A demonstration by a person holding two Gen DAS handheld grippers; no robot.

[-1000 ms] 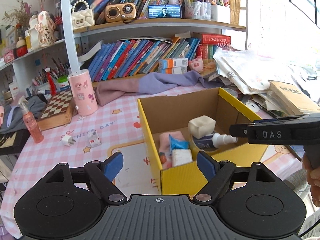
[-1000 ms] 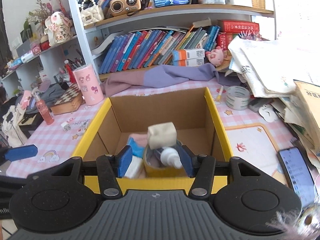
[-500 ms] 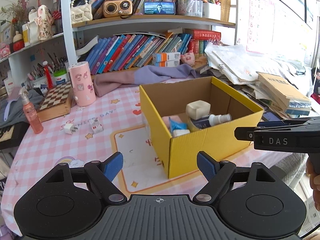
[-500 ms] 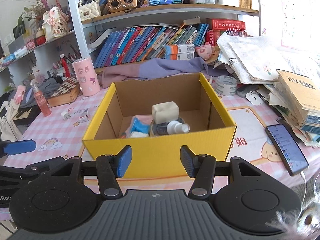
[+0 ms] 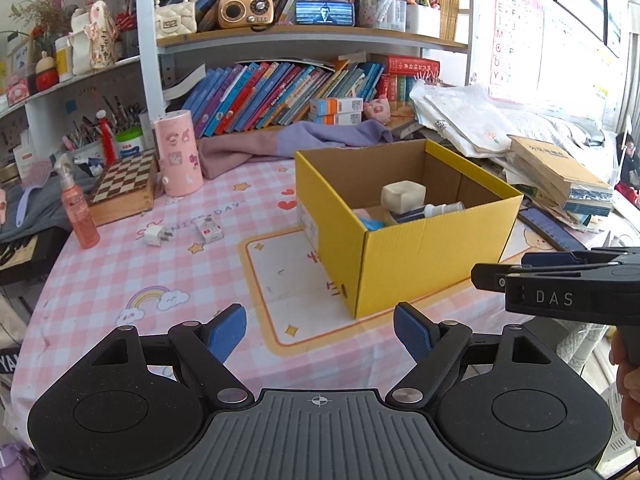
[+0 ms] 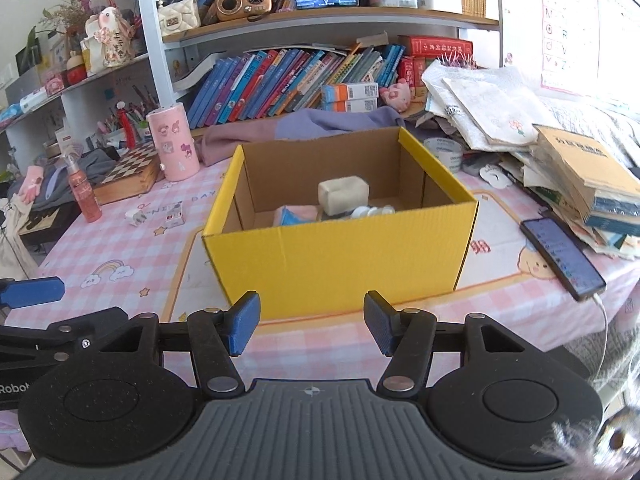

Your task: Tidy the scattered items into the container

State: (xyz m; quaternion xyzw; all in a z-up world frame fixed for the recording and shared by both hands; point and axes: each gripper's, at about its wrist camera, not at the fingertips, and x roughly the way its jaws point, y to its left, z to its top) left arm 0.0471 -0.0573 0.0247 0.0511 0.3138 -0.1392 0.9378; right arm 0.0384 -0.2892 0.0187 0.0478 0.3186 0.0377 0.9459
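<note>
Near the table's front edge I hold both the left gripper [image 5: 320, 330] and right gripper [image 6: 311, 328] wide open and empty, short of the yellow box [image 6: 340, 256], since a white plug [image 5: 154, 236] and small carton [image 5: 210, 231] lie loose at far left.

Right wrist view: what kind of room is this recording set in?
Probably a child's bedroom or study corner at home: crowded bookshelves, a pink cartoon-print tablecloth, and an alphabet chart on the wall beside what looks like bedding.

A pink checked table [image 5: 104, 280] carries a yellow box [image 5: 424, 256], phone [image 6: 562, 252], charger plug [image 5: 154, 235] and chessboard [image 5: 124, 184].
</note>
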